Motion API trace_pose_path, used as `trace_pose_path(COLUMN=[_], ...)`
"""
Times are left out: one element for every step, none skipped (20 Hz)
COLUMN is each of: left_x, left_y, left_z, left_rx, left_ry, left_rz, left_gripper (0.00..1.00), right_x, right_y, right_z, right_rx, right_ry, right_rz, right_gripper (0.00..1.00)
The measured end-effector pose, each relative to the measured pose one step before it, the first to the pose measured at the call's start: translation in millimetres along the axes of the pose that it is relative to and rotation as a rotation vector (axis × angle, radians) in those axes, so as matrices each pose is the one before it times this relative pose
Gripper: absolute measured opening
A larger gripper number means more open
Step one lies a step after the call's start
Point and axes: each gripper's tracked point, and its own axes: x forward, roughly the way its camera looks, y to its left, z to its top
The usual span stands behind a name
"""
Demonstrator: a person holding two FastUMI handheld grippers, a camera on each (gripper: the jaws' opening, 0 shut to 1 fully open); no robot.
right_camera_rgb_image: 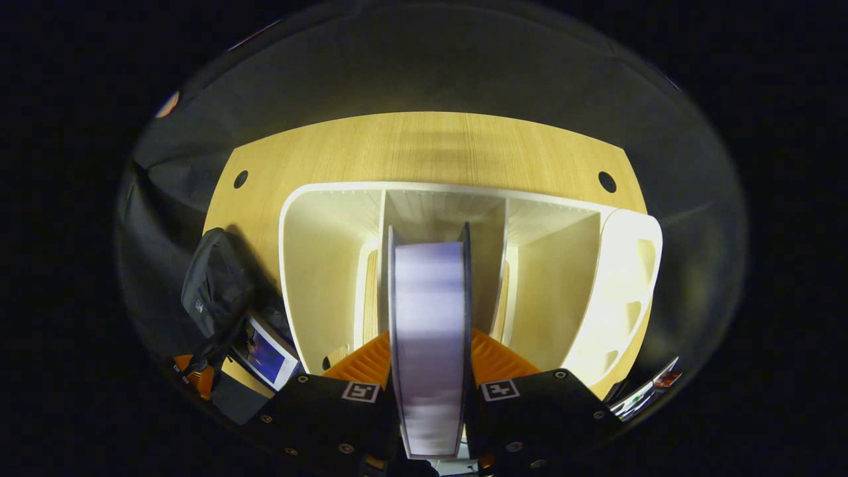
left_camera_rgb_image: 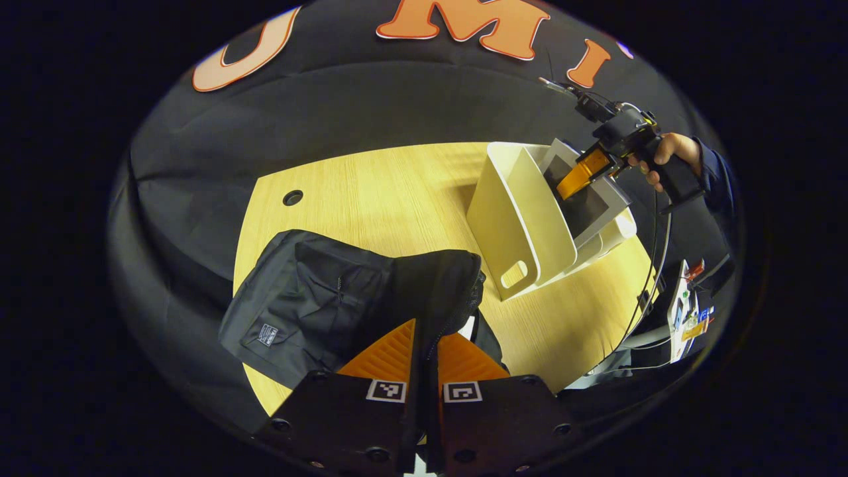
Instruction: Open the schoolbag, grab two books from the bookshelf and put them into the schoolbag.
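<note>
Your right gripper (right_camera_rgb_image: 429, 371) is clamped on a book (right_camera_rgb_image: 429, 331) in the middle slot of the bookshelf (right_camera_rgb_image: 318, 265), ready to lift it out. Your left gripper (left_camera_rgb_image: 424, 351) pinches the schoolbag (left_camera_rgb_image: 311, 298) flap beside the bookshelf, holding its mouth open.

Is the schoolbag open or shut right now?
Open. The left claw grips the bag by its unzipped edge, and a book sits in its mouth.
</note>
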Motion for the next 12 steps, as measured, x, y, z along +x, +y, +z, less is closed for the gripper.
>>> trace_pose_path(left_x=[1.48,1.24,-0.12,-0.38,-0.05,-0.71,-0.57,-0.26,1.02,-0.51,-1.23,-0.59], left_y=[1.85,1.66,0.57,-0.01,0.01,0.38,1.84,0.66,-0.60,-1.05,1.17,-0.19], left_z=[-0.61,0.54,-0.19,0.71,-0.26,1.12,-0.65,0.97,-1.64,-1.22,-0.60,0.92], left_rx=[0.01529,0.01683,0.01701,0.01601,0.01842,0.01810,0.01552,0.01074,0.01062,0.01082,0.01235,0.01190], left_ry=[0.00372,0.00411,0.00379,0.00249,0.00113,-0.00035,-0.00128,0.00012,-0.00371,0.00079,0.00022,0.00071], left_rz=[-0.00910,-0.00968,-0.01250,-0.01353,-0.01516,-0.01147,-0.01025,-0.00986,-0.00950,-0.01124,-0.00755,-0.00819], left_gripper=[0.07,0.07,0.07,0.07,0.07,0.07,0.07,0.07,0.07,0.07,0.07,0.07], right_x=[-5.89,-6.79,-6.48,-6.62,-5.30,-5.14,-4.28,-4.59,-4.60,-3.52,-2.78,-2.88], right_y=[0.75,1.00,1.70,-1.18,-0.97,-1.23,-0.30,0.09,1.43,0.49,1.75,0.18], right_z=[-3.13,-2.55,-3.54,-3.47,-4.24,-5.55,-7.40,-7.43,-8.46,-8.41,-8.26,-8.36], right_rx=[0.00597,0.01280,0.01746,0.01895,0.01399,0.01743,0.01426,0.01605,0.00897,0.01588,0.00783,0.01583], right_ry=[-0.00877,-0.01166,-0.00806,-0.00776,-0.00421,-0.00652,-0.00376,-0.00321,0.00174,-0.00122,0.00135,-0.00210], right_rz=[-0.00379,0.00138,0.00010,-0.00276,-0.00370,-0.00507,-0.00348,-0.00215,0.00153,0.00005,0.00134,-0.00142], right_gripper=[0.41,0.40,0.40,0.40,0.41,0.40,0.40,0.40,0.40,0.40,0.40,0.40])
